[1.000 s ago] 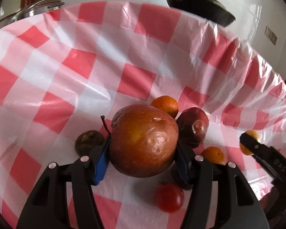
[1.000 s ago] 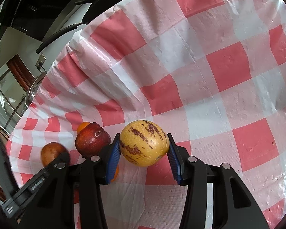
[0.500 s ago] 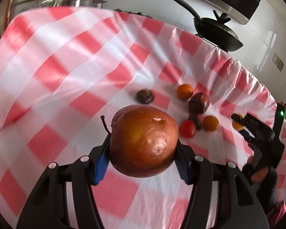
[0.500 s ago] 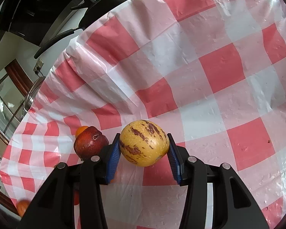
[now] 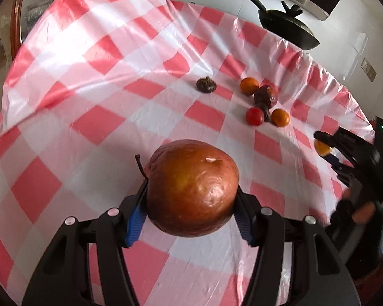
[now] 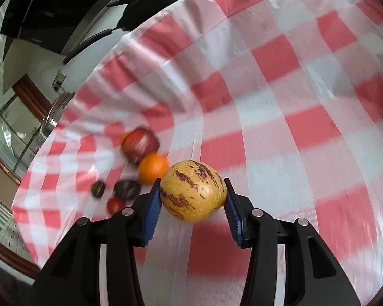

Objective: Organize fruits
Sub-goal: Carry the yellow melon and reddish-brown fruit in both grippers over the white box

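Above the checked tablecloth (image 5: 94, 81), the left gripper (image 5: 191, 211) clamps a brown pear (image 5: 191, 188); the right gripper (image 6: 191, 204) pinches a streaked yellow melon (image 6: 192, 191). Loose fruits (image 5: 263, 102) cluster far right.

left gripper (image 5: 191, 191): clamped, angled down | right gripper (image 6: 192, 196): clamped, angled down

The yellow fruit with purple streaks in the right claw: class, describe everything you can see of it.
The yellow fruit is roundish and smooth, with a slightly glossy skin and broken dark purple streaks running across its top and left side. It looks whole and undamaged. It is held off the checked tablecloth in the right claw, whose ribbed blue pads press on its left and right sides. An orange lies just behind it on the left; whether they touch cannot be told.
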### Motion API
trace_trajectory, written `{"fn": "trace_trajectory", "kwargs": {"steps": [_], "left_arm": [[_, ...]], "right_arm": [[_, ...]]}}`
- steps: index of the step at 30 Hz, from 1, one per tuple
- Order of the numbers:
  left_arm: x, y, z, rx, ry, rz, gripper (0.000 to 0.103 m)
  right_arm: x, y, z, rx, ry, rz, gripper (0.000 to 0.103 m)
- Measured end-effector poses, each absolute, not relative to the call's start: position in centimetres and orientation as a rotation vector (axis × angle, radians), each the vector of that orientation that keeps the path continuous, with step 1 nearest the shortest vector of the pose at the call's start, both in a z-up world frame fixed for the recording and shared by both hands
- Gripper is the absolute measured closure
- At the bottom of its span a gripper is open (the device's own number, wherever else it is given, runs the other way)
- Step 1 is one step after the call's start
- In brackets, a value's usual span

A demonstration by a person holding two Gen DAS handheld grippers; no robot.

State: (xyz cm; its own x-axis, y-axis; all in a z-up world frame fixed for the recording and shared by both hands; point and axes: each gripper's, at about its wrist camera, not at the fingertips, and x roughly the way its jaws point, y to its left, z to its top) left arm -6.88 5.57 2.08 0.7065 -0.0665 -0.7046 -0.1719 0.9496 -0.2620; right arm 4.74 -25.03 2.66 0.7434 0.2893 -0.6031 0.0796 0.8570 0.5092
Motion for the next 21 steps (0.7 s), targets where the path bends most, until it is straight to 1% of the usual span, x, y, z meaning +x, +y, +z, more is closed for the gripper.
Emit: {"fn": "trace_trajectory", "kwargs": {"steps": [12,21], "left_arm": [[-10.1,6.6,2.5,-0.339,0.750,0.050,0.043],[-16.2,10.2,3.1,-0.289,0.700,0.095,0.043]], "right_arm": [[-5.3,-19.9,4.1,0.480,0.755,0.238,0.057],[-11.9,-12.8,4.8,0.293,0.774,0.375,0.057]]}}
